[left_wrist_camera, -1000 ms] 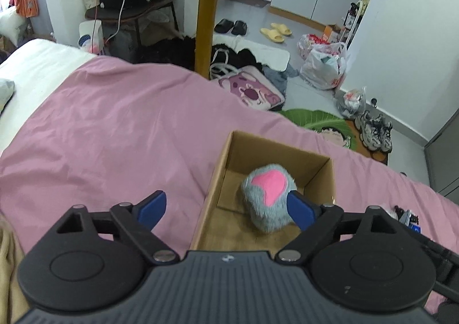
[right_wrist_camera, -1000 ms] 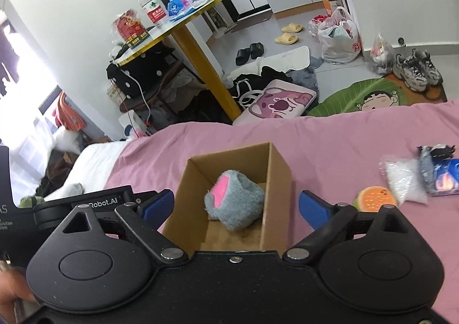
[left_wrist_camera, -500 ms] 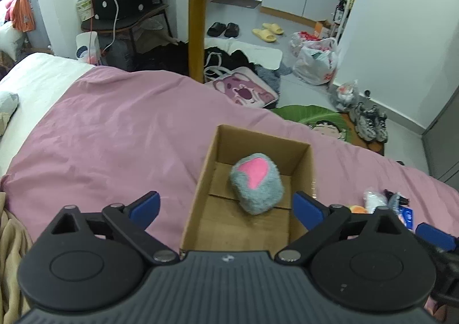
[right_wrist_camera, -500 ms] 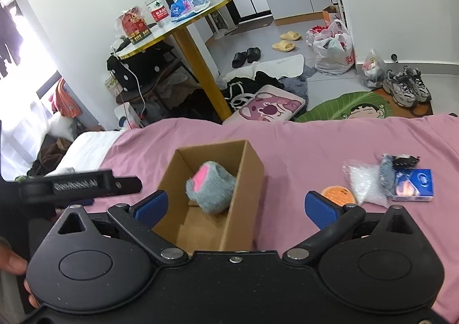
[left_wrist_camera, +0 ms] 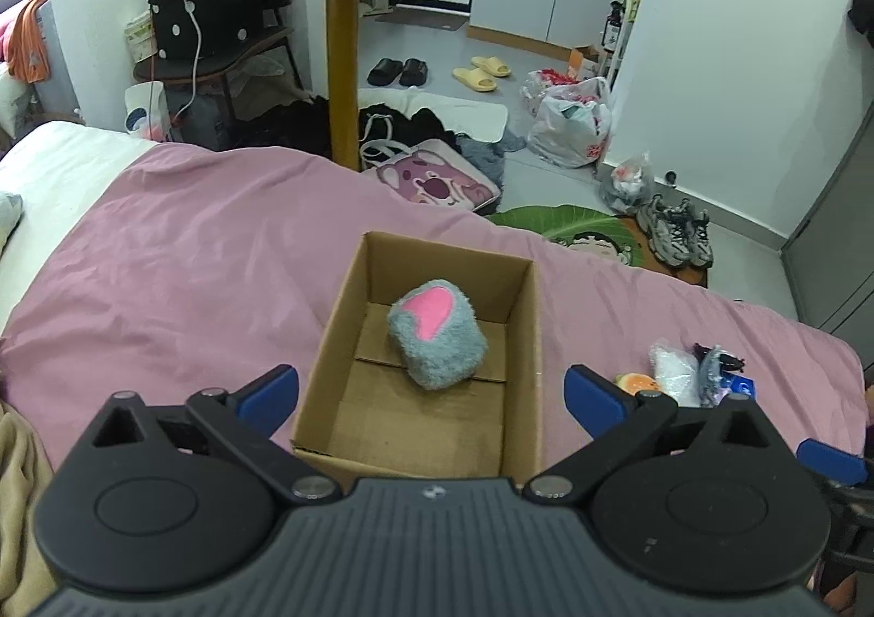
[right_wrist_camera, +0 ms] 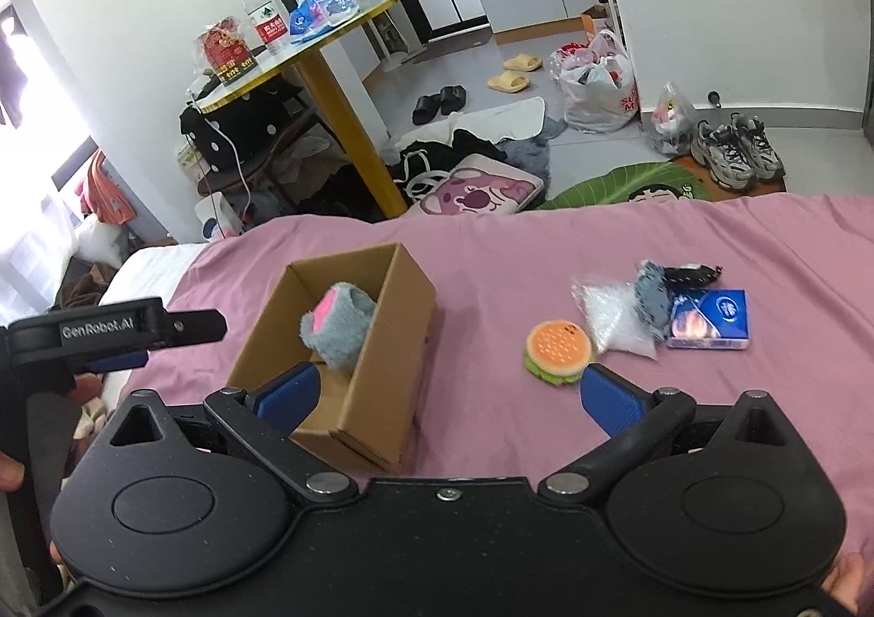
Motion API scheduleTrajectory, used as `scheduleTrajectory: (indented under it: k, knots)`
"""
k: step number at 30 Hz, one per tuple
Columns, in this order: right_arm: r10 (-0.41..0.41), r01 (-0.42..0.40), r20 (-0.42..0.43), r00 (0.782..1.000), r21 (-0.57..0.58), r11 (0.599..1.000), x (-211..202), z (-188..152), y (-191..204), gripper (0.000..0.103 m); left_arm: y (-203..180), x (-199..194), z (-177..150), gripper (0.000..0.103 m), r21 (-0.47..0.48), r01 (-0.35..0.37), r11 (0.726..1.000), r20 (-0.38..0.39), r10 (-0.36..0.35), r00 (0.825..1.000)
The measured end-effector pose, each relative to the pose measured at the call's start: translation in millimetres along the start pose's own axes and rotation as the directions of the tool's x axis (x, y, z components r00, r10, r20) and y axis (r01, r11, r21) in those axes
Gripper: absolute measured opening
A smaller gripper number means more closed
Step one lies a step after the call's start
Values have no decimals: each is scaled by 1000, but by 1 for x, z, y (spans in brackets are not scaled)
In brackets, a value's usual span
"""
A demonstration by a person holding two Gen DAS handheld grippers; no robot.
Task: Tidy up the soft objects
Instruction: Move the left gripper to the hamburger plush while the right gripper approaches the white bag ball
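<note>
Change: we have drawn both grippers back from the cardboard box (left_wrist_camera: pixel 426 344); view widened.
Plush toy (left_wrist_camera: pixel 436 333): lies inside box, mid-bed.
Left gripper (left_wrist_camera: pixel 431 393): jaws released, empty.
Right gripper (right_wrist_camera: pixel 448 396): jaws released, empty.
Next: burger toy (right_wrist_camera: pixel 558 345), we judge.

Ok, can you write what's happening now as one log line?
left gripper: open, empty | right gripper: open, empty | plush: in box | burger toy: on bed
</note>
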State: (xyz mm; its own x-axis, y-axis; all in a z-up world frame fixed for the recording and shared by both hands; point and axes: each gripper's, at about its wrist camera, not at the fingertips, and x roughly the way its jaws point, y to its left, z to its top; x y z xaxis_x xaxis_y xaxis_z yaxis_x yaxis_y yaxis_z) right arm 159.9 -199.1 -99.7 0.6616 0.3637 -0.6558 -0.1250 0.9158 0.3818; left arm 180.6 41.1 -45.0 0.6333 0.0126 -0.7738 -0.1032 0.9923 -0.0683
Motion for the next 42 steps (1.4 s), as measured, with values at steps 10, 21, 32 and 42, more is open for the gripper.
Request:
scheduleTrajectory:
  k: [10, 21, 32, 42]
  knots:
    - [3, -3, -30, 1000, -4, 1000, -16, -20, -25, 103, -21, -6, -25, 103, 12, -34, 999, -9, 34, 999]
    - [46, -36, -77, 996, 121, 992, -19, -43, -67, 103, -59, -18, -51, 102, 49, -65, 997, -18, 66, 998]
    - [26, -9, -83, 996, 195, 981, -12, -53, -96, 103, -106, -11, -58, 102, 141, -99, 985, -13, 102, 995]
    - [11, 27, -143, 990, 262, 965, 15, -62, -117, 101, -130, 8, -61, 102, 189, -53, 980, -38, 62, 997]
